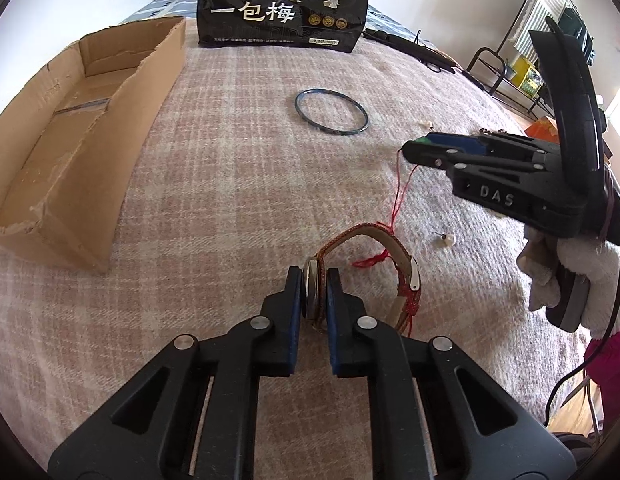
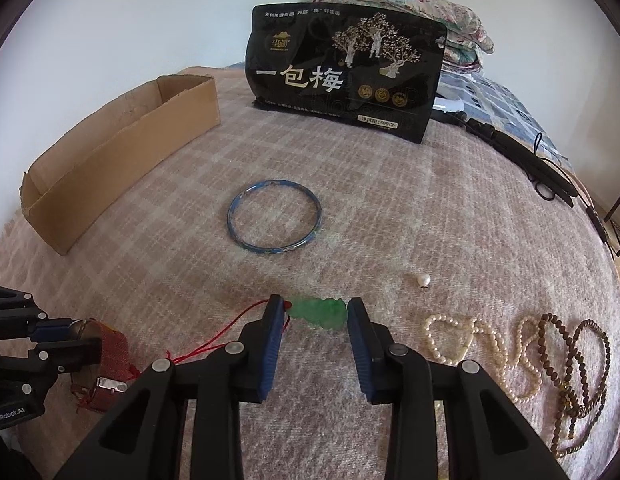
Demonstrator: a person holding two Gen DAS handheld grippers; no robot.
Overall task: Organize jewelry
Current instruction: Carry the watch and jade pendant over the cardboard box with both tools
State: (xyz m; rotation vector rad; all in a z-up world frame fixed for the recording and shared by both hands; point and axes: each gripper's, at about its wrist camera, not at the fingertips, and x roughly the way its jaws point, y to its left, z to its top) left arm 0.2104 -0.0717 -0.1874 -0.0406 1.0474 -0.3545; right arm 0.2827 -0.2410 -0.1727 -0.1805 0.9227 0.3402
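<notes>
Clamped edge-on between the narrow blue pads of the left gripper (image 1: 314, 294): a watch (image 1: 310, 292), round case pinched at the fingertips, red-brown strap (image 1: 366, 236) arching up behind and partly hidden by the right finger. Snagged on the strap, a red cord (image 1: 398, 196), running up to the right gripper (image 1: 420, 148), fingertips there seen side-on only. From the right wrist, right gripper (image 2: 316, 314) with fingers set wider, green jade pendant (image 2: 320, 312) spanning the gap and touching both pads; lifted or resting on the blanket (image 2: 350, 208), cannot tell. Beyond, flat on the blanket, a blue bangle (image 2: 274, 218). Off to the right, a lone pearl (image 2: 422, 279), a pearl strand (image 2: 470, 340) and brown bead strand (image 2: 570, 360), tangled, lower ends cut off by the fingers and frame. At left, open cardboard box (image 2: 122, 152), interior hidden from this side. At back, upright black snack bag (image 2: 346, 72), small print unreadable.
</notes>
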